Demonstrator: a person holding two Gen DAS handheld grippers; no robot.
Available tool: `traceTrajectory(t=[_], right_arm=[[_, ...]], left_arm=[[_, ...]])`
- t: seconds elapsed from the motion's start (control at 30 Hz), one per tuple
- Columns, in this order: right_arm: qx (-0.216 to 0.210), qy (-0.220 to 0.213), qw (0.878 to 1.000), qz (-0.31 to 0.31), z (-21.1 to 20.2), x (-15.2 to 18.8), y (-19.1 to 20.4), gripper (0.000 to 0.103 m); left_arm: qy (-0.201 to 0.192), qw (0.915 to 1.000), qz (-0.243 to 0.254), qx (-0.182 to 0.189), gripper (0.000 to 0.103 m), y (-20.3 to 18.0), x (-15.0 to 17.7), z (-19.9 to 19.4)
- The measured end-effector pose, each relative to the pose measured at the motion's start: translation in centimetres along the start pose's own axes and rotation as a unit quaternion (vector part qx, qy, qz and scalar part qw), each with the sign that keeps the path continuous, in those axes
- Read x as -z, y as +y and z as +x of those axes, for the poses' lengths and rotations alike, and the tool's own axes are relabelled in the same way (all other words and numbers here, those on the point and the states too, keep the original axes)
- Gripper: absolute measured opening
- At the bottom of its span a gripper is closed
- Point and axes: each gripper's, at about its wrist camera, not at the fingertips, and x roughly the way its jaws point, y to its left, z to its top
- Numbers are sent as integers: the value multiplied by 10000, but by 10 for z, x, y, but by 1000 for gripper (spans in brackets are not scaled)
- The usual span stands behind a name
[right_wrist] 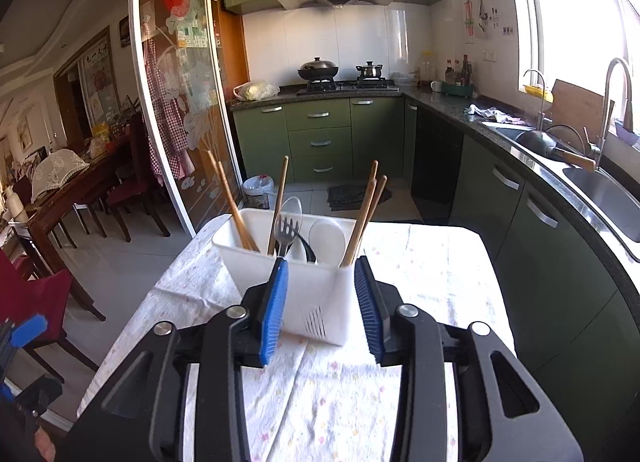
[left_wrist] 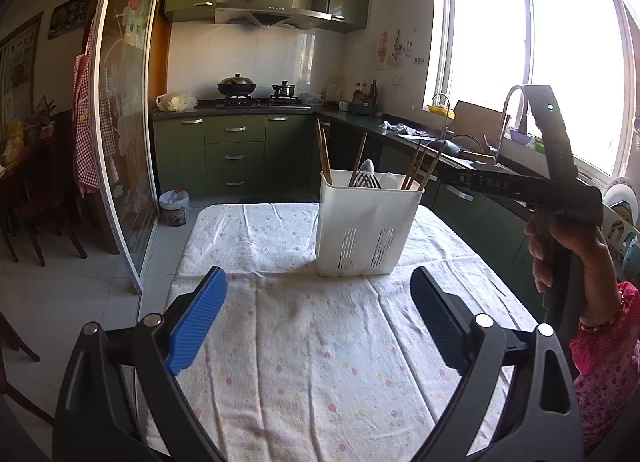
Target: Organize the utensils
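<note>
Both the left gripper and right gripper gape empty before the white utensil caddy near the tablecloth's far edge, whose light, stiff wooden chopsticks probably pinch best near their upright tops.

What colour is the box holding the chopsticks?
White utensil holder, clearest in the right wrist view.

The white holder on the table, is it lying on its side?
No, the white holder stands upright on the flowered tablecloth, with chopsticks poking up out of its open top.
</note>
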Motion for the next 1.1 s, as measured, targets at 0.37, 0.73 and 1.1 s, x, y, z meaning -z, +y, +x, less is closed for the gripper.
traceTrajectory(t=[0.37, 0.73, 1.1], right_arm=[[11, -114, 9990, 432, -105, 136, -23, 85], [284, -649, 9970, 316, -196, 190, -22, 98], [377, -1305, 9906, 148, -242, 174, 11, 98]], left_arm=[[16, 9994, 336, -59, 96, -18, 37, -17], [-142, 9985, 439, -288, 96, -16, 44, -42], [-397, 9979, 471, -204, 96, -22, 41, -72]])
